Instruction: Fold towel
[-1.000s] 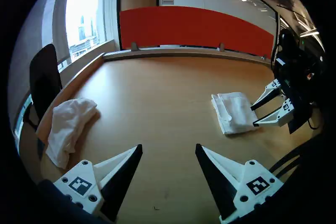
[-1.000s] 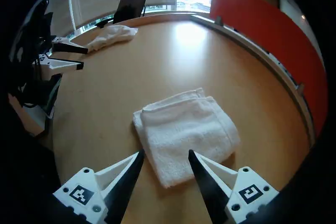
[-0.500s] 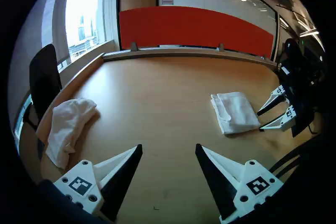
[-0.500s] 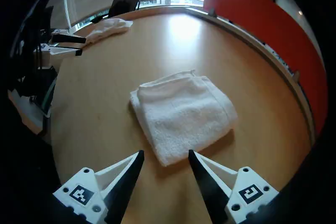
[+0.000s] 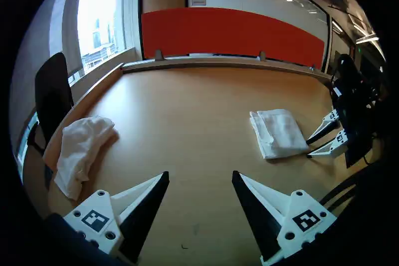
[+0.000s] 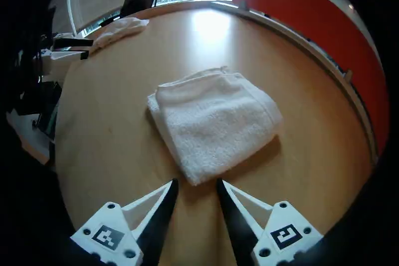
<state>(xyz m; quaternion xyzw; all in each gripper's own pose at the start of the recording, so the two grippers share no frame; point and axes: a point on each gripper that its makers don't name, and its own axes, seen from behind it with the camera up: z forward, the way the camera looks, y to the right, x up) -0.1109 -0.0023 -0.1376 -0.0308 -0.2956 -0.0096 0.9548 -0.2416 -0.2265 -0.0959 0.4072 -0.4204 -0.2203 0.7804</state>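
The left tongs (image 5: 200, 176) are wide open. Nothing sits between the two black tips, just the bare wooden table (image 5: 199, 111) below them. The right tongs (image 6: 196, 182) have their tips apart with a small gap, and they grasp nothing. One corner of the folded towel (image 6: 214, 121) lies just in front of that gap, very close to the tips. I cannot tell if it touches them.

The towel is white and fluffy, folded into a thick square, and it lies flat on the table. In the left gripper view it is on the right side of the table, and the right tongs point at its near edge, low over the wood. In the right gripper view the left tongs are far off at the left, well apart from the towel.

By the table's edge lies a crumpled cloth (image 5: 80, 151) — white, in a loose heap. A black chair (image 5: 52, 94) stands just behind that edge. A long red board (image 5: 229, 31) runs along the far side of the table, with a bright window (image 5: 99, 21) beside it.
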